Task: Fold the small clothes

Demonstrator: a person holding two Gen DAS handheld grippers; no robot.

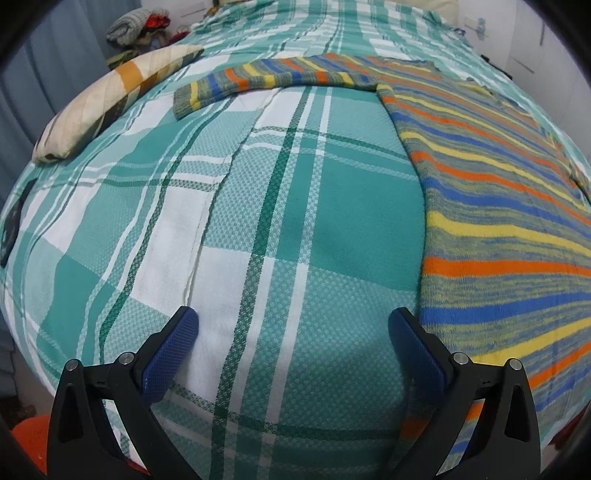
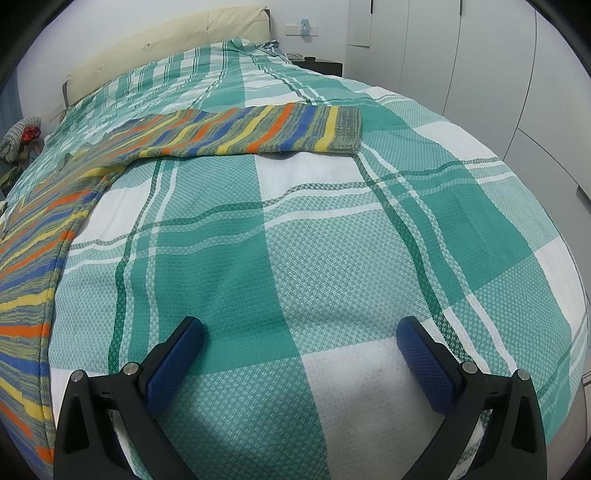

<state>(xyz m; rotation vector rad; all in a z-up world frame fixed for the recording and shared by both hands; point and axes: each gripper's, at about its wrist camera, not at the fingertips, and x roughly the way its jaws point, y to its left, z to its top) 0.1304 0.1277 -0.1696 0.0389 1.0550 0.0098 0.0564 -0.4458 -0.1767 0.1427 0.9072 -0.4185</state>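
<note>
A striped knit sweater (image 1: 498, 206) in grey-green, blue, yellow and orange lies flat on the green plaid bedspread (image 1: 258, 221). Its left sleeve (image 1: 266, 79) stretches out to the left in the left wrist view. In the right wrist view the sweater body (image 2: 33, 266) lies at the left edge and its other sleeve (image 2: 266, 131) stretches right, cuff at the end. My left gripper (image 1: 293, 326) is open and empty, just left of the sweater's lower hem. My right gripper (image 2: 299, 334) is open and empty over bare bedspread (image 2: 332, 240), right of the sweater.
A quilted cream pillow (image 1: 107, 107) lies at the bed's left side. A pile of clothes (image 1: 136, 26) sits beyond it. A cream headboard (image 2: 166, 40) stands at the far end. White wardrobe doors (image 2: 498, 66) stand to the right of the bed.
</note>
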